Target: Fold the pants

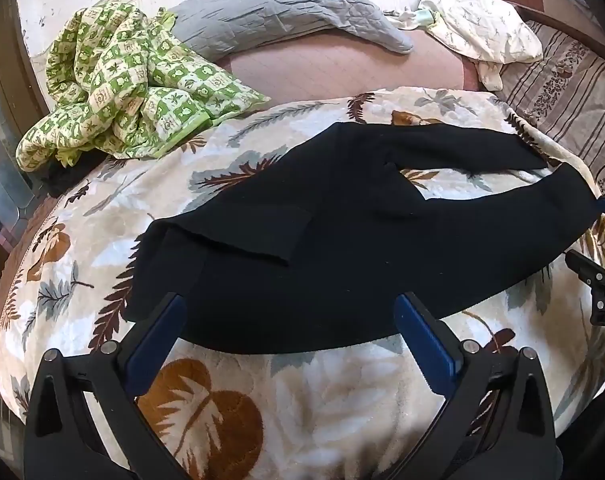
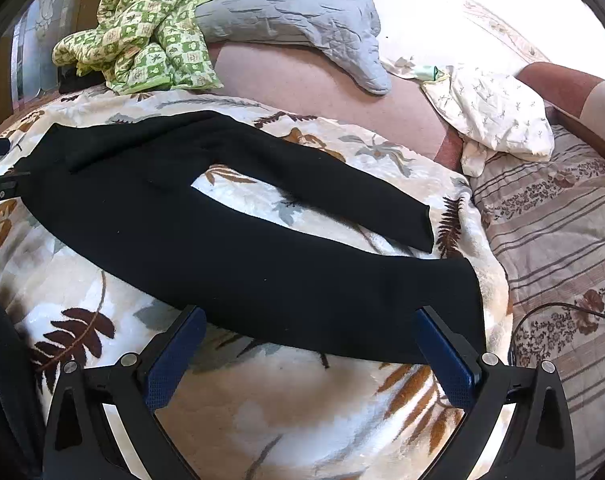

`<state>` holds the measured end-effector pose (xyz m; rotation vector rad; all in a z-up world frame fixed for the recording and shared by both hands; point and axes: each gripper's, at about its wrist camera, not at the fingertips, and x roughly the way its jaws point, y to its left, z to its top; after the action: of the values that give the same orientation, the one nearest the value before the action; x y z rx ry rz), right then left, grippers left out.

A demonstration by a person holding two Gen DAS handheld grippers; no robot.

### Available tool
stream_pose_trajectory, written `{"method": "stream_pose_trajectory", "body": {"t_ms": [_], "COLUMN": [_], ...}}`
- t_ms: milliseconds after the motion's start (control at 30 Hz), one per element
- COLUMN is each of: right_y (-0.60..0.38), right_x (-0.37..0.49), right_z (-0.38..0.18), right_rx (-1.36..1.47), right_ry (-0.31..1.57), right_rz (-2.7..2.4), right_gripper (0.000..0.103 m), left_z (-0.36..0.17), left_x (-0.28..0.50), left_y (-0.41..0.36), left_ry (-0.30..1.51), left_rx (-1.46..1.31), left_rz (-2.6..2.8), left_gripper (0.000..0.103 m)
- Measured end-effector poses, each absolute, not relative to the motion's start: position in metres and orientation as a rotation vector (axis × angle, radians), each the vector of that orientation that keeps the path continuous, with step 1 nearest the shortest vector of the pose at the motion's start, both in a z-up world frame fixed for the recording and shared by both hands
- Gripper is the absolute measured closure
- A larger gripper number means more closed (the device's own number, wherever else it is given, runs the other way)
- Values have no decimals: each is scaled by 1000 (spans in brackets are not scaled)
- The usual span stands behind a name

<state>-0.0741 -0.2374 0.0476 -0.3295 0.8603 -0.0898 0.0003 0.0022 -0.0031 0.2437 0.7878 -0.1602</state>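
Jaws spread wide on both grippers, left (image 1: 290, 308) and right (image 2: 308, 322), above matte black pants (image 2: 238, 248) on plush leaf-print blanket (image 2: 286, 412).

Only the partial letters "DA" are legible, on a black clamp (image 1: 604, 300) at the edge.

Black jaws, blue pads (image 1: 158, 344), silver screws (image 2: 129, 359)

- The left wrist view is looking forward and down past the left gripper (image 1: 290, 312), sitting close over the waist end of the black pants (image 1: 302, 240).
- The right wrist view is looking the same way past the right gripper (image 2: 308, 326), hanging close over the leg end.
- Both are sharing the pants, the leaf-print blanket (image 1: 310, 400) and the grey pillow (image 2: 286, 12) beyond.
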Motion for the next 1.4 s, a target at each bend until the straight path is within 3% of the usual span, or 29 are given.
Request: {"method": "stream_pose_trajectory", "body": {"t_ms": [500, 800, 967, 1067, 1167, 1267, 1400], "right_y": [-277, -280, -291, -301, -315, -326, -333], "right_x": [-77, -78, -76, -77, -89, -100, -104], "right_z": [67, 83, 91, 90, 95, 98, 94], "right_rx": [-136, -76, -16, 8, 58, 88, 102], "right_ry": [835, 801, 770, 785, 770, 755, 770], "right_rz": [-193, -177, -191, -192, -194, -214, -220], "right_gripper": [1, 1, 1, 1, 1, 1, 1], "left_z": [-5, 14, 53, 54, 42, 15, -19], "left_x": [13, -2, -11, 0, 13, 35, 53], "left_y": [18, 6, 41, 78, 128, 192, 209], "left_ry": [818, 762, 710, 778, 836, 940, 982], "left_rx": [189, 304, 227, 189, 54, -348, -639], "left_rz": [-163, -145, -172, -217, -167, -176, -258], "left_gripper": [0, 0, 0, 0, 0, 0, 0]}}
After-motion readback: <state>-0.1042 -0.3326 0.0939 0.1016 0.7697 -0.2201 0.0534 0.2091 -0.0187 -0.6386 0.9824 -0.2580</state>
